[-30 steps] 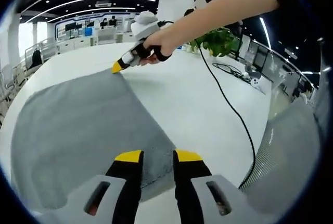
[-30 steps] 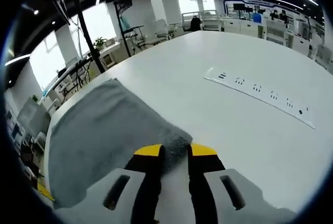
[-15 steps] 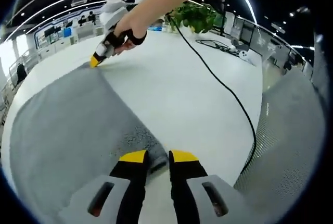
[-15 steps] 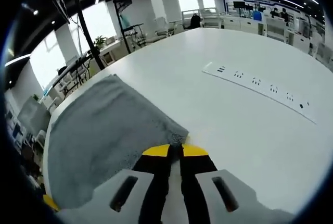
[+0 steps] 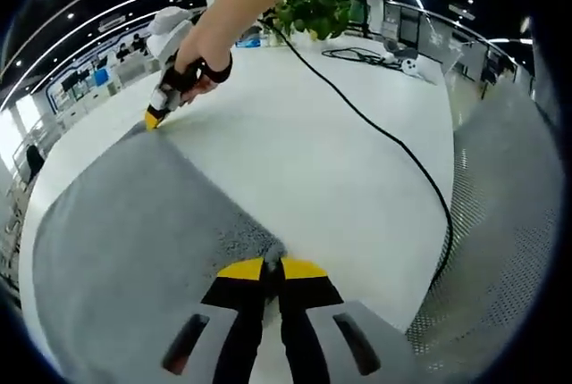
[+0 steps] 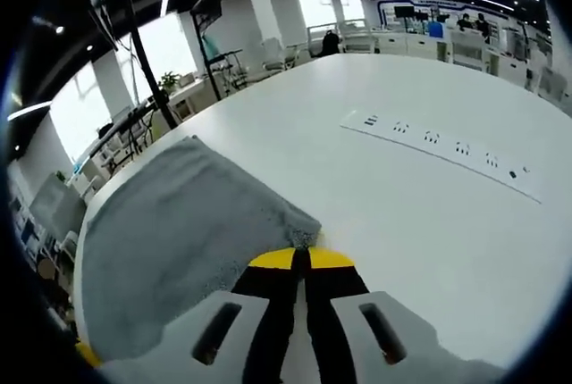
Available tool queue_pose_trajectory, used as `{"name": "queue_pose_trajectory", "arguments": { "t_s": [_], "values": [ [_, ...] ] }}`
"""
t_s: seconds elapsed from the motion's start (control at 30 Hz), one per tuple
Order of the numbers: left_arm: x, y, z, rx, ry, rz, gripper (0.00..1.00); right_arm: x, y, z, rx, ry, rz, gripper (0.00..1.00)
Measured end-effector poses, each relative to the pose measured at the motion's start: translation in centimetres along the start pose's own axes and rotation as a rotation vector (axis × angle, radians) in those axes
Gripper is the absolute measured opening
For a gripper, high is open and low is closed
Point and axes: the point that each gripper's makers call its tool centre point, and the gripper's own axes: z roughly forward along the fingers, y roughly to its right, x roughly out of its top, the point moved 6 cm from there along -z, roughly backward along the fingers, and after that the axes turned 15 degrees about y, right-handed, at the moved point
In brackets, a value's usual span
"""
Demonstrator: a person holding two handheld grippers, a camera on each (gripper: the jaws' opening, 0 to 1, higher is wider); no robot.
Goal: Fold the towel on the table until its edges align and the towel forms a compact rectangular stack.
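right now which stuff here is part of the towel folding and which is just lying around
In the job:
- towel, gray, flat on the table
- left tongs, shut on a towel corner
- right tongs, shut on another corner

Just lying about:
- power strip
- black cable
- potted plant

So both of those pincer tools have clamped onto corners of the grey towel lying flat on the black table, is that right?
Not quite: the table is white, not black, as the right gripper view shows. The rest holds: the right gripper and the left gripper are each shut on a corner of the grey towel, which lies flat.
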Motion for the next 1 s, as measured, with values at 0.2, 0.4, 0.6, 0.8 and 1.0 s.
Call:
{"name": "queue_pose_trajectory", "arguments": {
  "t_s": [0.2,0.4,0.6,0.8,1.0],
  "values": [
    [0.9,1.2,1.5,-0.057,0.005,0.027,0.04,-0.3,1.9,-1.6,0.002,-0.012,-0.047,0.00],
    [2.3,2.9,3.4,-0.139,-0.006,0.099,0.04,-0.8,3.8,-3.9,-0.027,-0.011,-0.030,0.00],
    [3.6,4.9,5.6,-0.220,0.011,0.122,0.04,-1.5,6.3,-6.6,-0.056,-0.017,-0.032,0.00],
    [4.8,6.7,7.5,-0.282,0.012,0.153,0.04,-2.1,8.3,-9.7,-0.089,-0.028,-0.042,0.00],
    [6.1,8.9,9.4,-0.338,0.022,0.182,0.04,-2.8,10.4,-12.8,-0.124,-0.039,-0.046,0.00]
  ]
}}
